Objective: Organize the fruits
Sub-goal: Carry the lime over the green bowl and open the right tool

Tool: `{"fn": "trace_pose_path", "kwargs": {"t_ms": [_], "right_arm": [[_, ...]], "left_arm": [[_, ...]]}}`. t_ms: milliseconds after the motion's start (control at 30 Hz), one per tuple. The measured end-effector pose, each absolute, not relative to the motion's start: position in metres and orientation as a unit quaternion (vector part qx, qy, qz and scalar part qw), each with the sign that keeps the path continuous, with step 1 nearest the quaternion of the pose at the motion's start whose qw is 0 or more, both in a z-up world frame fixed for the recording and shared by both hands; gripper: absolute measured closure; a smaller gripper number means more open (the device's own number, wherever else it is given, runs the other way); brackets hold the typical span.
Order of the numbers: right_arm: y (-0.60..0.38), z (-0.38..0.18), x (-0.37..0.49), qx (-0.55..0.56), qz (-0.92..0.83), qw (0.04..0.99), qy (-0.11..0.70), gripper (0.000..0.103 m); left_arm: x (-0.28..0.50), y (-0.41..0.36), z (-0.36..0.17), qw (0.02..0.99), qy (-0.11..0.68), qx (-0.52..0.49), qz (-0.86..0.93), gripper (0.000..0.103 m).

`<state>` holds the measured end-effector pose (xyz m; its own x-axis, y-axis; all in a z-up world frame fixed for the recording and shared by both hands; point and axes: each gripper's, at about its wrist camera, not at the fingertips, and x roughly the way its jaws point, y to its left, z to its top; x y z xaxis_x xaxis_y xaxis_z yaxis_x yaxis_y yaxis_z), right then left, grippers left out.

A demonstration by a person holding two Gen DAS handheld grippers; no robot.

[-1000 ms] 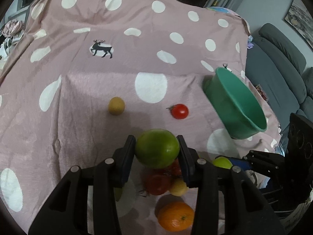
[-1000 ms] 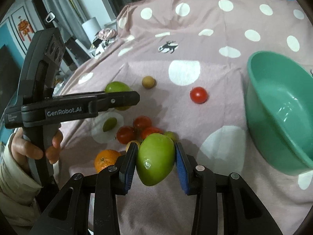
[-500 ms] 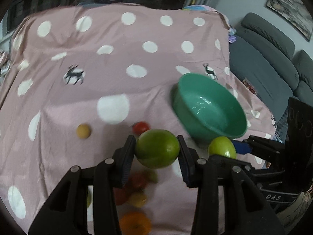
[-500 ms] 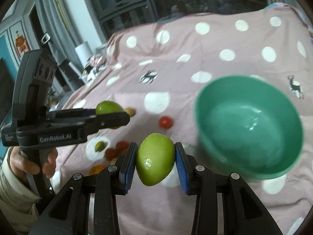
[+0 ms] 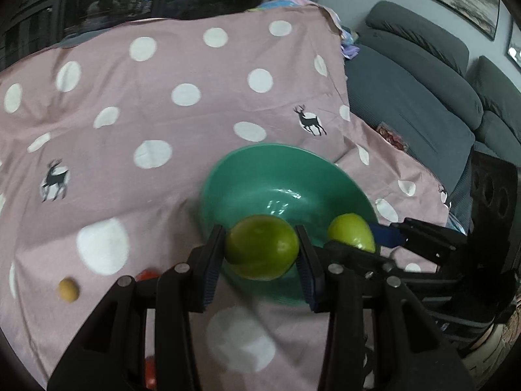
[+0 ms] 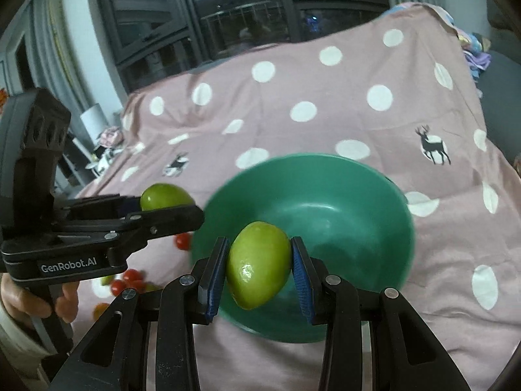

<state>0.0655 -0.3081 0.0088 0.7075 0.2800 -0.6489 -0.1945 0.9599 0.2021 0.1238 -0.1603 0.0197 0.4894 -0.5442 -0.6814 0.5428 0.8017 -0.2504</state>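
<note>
The bowl (image 6: 325,202) sits on the tablecloth (image 6: 325,75), loose fruits (image 6: 130,280) to its left.

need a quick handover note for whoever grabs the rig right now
Left claw: shut on a round green fruit, near the green bowl.
Right claw: shut on a pointed green fruit, in front of the bowl opening.
Bowl: nothing seen inside it.
Left on the spotted cloth: a small tan fruit, red tomatoes and an orange fruit.
Next: probably drop both green fruits in the bowl, then collect the rest.
</note>
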Motion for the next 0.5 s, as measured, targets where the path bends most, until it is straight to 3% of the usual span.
{"fn": "trace_pose_path", "kwargs": {"t_ms": [500], "right_arm": [[-0.333,-0.021,0.083,0.045,0.106,0.907,0.405,0.063]], "left_arm": [[0.150,-0.207,-0.019,0.834,0.452,0.053,-0.311,0.061]]}}
